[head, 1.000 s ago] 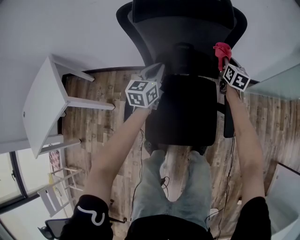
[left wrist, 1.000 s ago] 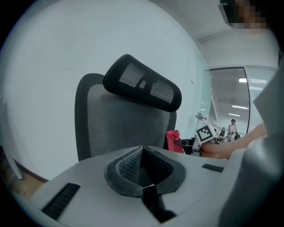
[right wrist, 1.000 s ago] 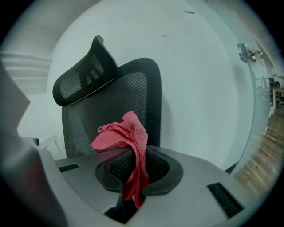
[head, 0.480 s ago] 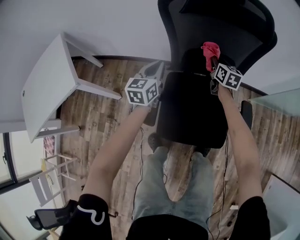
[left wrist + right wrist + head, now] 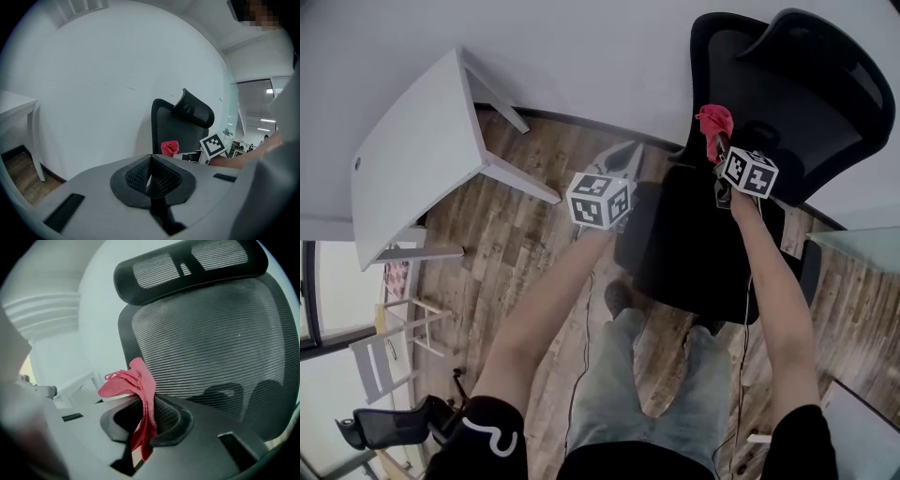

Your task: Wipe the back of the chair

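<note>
A black office chair (image 5: 787, 112) with a mesh back (image 5: 206, 338) and headrest (image 5: 187, 266) stands against the white wall at the upper right of the head view. My right gripper (image 5: 717, 155) is shut on a red cloth (image 5: 713, 127) and holds it just in front of the lower mesh back; the cloth (image 5: 138, 394) hangs pinched between the jaws. My left gripper (image 5: 619, 173) is shut with nothing in it, held left of the chair seat (image 5: 694, 244). From the left gripper view the chair (image 5: 180, 124) and the red cloth (image 5: 169, 147) show to the right.
A white table (image 5: 412, 159) stands to the left against the wall. Wooden floor (image 5: 516, 234) lies below. A glass partition (image 5: 862, 248) is at the right. A white rack (image 5: 384, 361) and a dark chair base (image 5: 389, 427) sit at the lower left. The person's legs (image 5: 647, 394) stand before the seat.
The view has swung so the chair now sits further right and the table nearer centre. My right gripper with the red cloth has stayed close to the chair back; the left gripper shifted slightly right.
</note>
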`<act>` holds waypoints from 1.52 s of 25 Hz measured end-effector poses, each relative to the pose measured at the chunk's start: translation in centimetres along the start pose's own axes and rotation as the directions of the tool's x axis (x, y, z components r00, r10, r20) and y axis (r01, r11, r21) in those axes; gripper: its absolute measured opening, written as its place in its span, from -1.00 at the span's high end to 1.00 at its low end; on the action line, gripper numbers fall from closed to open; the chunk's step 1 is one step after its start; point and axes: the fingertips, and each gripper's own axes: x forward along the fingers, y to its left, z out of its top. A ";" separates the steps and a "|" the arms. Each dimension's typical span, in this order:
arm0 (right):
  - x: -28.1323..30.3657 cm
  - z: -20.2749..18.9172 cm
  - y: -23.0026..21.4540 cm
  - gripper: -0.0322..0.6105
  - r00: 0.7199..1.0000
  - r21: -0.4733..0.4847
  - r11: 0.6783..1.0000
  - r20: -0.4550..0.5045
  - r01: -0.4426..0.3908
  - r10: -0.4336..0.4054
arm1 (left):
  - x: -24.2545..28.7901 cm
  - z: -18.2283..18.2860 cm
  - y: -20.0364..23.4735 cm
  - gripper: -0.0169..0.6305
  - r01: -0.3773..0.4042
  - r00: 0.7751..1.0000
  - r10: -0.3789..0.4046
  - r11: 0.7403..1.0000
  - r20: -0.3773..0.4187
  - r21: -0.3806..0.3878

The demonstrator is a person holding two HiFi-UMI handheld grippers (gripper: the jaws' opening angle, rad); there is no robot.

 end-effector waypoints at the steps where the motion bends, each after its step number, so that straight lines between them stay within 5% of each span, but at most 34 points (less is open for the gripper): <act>1: 0.5 0.0 0.5 0.69 1.000 -0.008 1.000 -0.004 -0.004 0.004 | 0.0 0.1 0.3 0.87 0.001 1.000 -0.001 1.000 0.003 0.001; 16: 1.9 0.2 -1.7 0.69 0.996 -0.002 0.996 0.002 0.093 -0.093 | 0.5 0.0 0.1 0.87 -0.005 1.000 0.005 1.000 -0.020 0.006; 38: -8.4 2.1 -18.3 0.69 0.979 -0.109 0.973 0.022 0.202 -0.201 | 10.0 -0.7 -16.5 0.87 0.051 0.995 -0.046 0.997 -0.084 0.063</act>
